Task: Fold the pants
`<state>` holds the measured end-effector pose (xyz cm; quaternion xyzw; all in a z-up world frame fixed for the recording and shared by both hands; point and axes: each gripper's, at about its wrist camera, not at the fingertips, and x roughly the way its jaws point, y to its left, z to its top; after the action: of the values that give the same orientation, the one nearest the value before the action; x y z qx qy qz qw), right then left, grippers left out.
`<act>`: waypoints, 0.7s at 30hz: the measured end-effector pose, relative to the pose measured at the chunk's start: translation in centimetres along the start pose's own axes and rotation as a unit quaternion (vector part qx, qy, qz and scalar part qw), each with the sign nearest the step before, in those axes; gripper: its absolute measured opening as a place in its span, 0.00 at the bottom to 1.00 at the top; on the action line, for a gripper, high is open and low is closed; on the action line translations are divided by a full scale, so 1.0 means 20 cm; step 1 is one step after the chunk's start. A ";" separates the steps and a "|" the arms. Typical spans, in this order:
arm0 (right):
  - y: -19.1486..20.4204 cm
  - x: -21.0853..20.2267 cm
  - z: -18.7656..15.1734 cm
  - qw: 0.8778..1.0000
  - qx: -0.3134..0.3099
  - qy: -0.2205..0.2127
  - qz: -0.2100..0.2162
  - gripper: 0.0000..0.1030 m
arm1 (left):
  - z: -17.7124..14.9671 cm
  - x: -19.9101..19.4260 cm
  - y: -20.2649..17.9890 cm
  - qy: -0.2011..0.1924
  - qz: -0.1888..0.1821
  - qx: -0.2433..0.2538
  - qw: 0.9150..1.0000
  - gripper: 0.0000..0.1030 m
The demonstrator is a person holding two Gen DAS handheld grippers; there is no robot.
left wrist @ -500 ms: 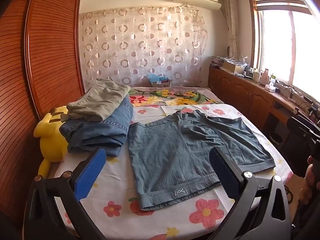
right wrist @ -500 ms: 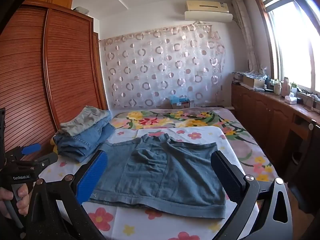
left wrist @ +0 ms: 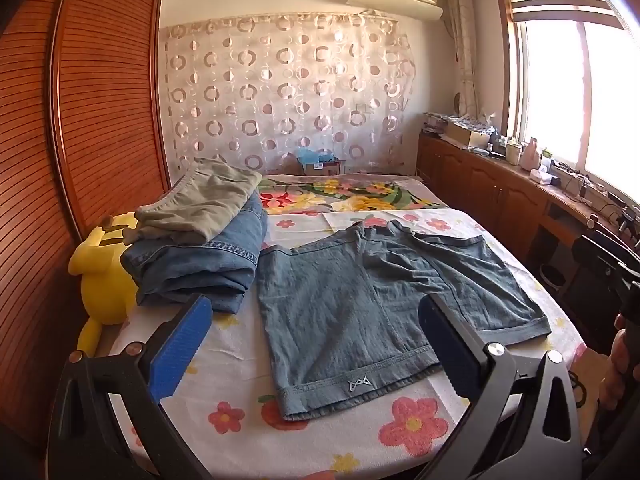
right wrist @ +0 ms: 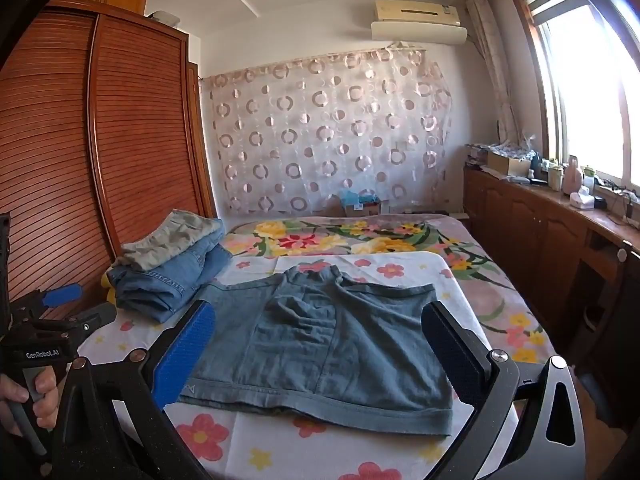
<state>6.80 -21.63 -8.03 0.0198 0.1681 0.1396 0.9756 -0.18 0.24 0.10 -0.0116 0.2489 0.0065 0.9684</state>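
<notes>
A pair of grey-blue denim shorts (left wrist: 372, 304) lies flat on the white floral sheet (left wrist: 240, 360) of the bed, its legs towards the near edge; it also shows in the right wrist view (right wrist: 316, 344). My left gripper (left wrist: 316, 344) is open and empty, held above the near bed edge in front of the shorts. My right gripper (right wrist: 320, 352) is open and empty too, hovering above the near hem of the shorts. The left gripper body (right wrist: 44, 336) shows at the left of the right wrist view, held by a hand.
A stack of folded clothes, khaki on blue jeans (left wrist: 200, 240), lies on the bed's left side (right wrist: 168, 268). A yellow plush toy (left wrist: 104, 276) sits beside it against the wooden wardrobe (left wrist: 92, 120). A wooden cabinet (left wrist: 500, 192) runs along the right under the window.
Both grippers have barely shifted; the shorts lie as before.
</notes>
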 end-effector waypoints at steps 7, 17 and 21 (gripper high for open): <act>0.00 0.02 0.00 1.000 0.001 0.002 -0.001 1.00 | 0.00 0.00 0.00 0.000 0.000 0.001 1.000 1.00; 0.00 0.02 0.00 1.000 0.004 0.003 0.000 1.00 | 0.00 0.00 0.00 -0.001 0.001 0.001 1.000 1.00; 0.00 0.01 0.00 1.000 0.004 0.004 0.001 1.00 | 0.00 0.00 0.00 -0.001 0.001 0.001 1.000 1.00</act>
<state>7.04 -21.60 -8.21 0.0229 0.1729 0.1399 0.9747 -0.14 0.16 0.04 -0.0101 0.2478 0.0074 0.9687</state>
